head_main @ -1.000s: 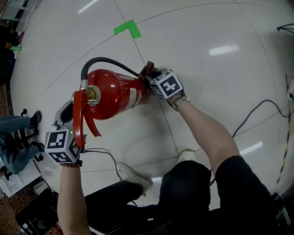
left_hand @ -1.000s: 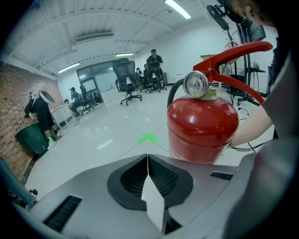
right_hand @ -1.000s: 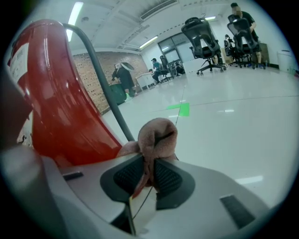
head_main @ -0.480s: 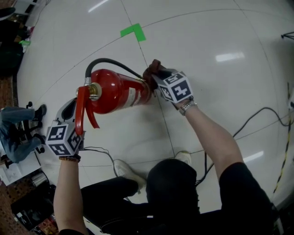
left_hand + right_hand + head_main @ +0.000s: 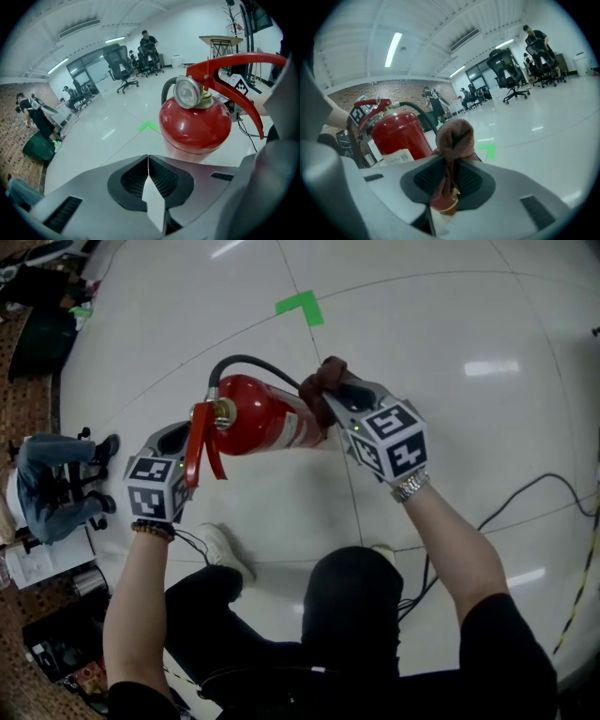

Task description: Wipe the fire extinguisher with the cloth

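A red fire extinguisher (image 5: 267, 418) with a black hose (image 5: 248, 362) stands on the white floor. In the head view my right gripper (image 5: 333, 397) is shut on a brown cloth (image 5: 322, 379), which lies against the cylinder's right side. In the right gripper view the bunched cloth (image 5: 454, 133) sticks up between the pads, with the extinguisher (image 5: 396, 133) just to the left. My left gripper (image 5: 178, 437) is shut on nothing and sits beside the red lever handle (image 5: 198, 451). In the left gripper view the closed tips (image 5: 148, 161) point at the extinguisher (image 5: 194, 124) and its gauge (image 5: 187, 92).
A green tape corner (image 5: 300, 307) marks the floor beyond the extinguisher. Black cables (image 5: 525, 493) trail at the right. My own shoe (image 5: 220, 549) is near the base. A seated person (image 5: 56, 484) is at the left, and office chairs (image 5: 119, 65) and people stand far back.
My right gripper has risen along the extinguisher's side with the cloth. The left gripper has stayed by the lever handle. The extinguisher now looks more upright.
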Demonstrator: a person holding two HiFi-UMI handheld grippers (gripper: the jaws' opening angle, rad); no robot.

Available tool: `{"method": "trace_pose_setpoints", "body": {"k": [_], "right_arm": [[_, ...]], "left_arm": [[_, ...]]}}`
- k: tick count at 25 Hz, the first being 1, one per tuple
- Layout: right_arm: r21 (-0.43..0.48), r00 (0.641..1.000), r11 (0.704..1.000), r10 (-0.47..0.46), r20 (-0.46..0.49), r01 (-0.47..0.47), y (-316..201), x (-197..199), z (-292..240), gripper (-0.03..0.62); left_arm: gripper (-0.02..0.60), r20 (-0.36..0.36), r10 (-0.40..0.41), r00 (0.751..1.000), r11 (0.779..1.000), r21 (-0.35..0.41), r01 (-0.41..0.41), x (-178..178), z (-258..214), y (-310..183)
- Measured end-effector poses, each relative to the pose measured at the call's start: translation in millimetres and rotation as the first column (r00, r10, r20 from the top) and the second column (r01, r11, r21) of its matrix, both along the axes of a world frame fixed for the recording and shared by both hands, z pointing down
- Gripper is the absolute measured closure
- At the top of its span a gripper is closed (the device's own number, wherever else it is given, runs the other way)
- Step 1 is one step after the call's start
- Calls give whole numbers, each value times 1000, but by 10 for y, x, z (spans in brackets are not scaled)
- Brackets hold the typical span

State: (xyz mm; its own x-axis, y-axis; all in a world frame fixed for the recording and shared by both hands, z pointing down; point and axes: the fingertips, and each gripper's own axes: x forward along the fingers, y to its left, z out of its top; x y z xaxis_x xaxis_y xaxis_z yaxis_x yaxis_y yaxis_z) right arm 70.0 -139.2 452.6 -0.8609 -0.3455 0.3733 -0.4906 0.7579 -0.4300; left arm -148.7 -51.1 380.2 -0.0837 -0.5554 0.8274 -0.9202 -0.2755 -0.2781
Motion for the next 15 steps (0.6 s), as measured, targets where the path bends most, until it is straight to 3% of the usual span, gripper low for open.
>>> {"method": "trace_pose_setpoints", "body": {"k": [8,15], "right_arm": [[117,998,992,52,28,-55,176,-20,-828,510],[186,992,975,123,11,-123,374,-237,-1253,510]], "left_arm": [[578,5,102,995,988,-117,-100,84,153,185],[578,-57,240,969,954,-172,-246,61,325,314]]}}
